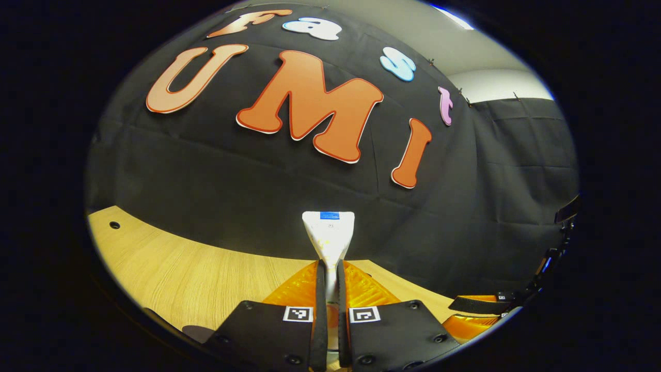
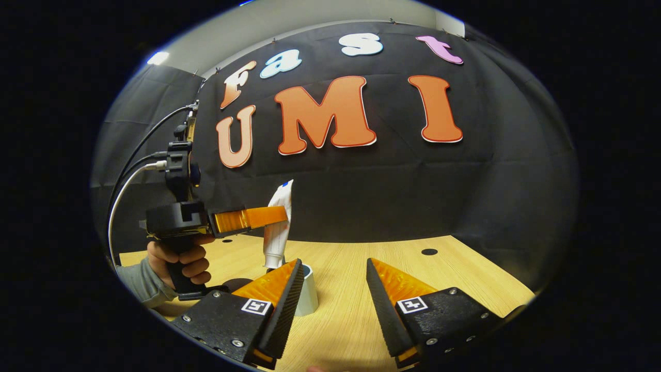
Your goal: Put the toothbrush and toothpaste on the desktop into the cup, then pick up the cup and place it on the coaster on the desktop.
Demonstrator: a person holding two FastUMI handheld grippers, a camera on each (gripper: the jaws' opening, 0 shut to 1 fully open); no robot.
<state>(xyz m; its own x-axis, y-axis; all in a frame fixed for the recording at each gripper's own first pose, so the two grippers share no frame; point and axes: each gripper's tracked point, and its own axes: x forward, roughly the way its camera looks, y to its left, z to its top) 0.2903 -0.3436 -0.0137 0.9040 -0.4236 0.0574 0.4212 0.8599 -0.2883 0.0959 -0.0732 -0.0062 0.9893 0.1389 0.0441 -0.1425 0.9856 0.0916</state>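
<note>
While the left gripper is clamped on the toothpaste, the tube stands upright between its two fingers in the left gripper view, its flat crimped end with a small blue patch pointing up against the black cloth wall and its lower part hidden between the closed fingers; the wooden desktop stretches beneath and to the left, with a small dark hole near its far left edge. Seen from the right gripper view, the same left gripper is held by a hand with a grey sleeve at the left of the picture, cables running up from the top of the tool, and its fingers pinch the white toothpaste about halfway up, so the tube hangs nearly vertical with its cap end down, lifted off the table and just above and slightly behind the cup. That white cup stands on the desktop, partly hidden behind the nearer finger of the right gripper. The right gripper hangs low over the table with its jaws spread wide and nothing between them. A dark round shape lies on the table near the hand, too hidden to tell what it is
</note>
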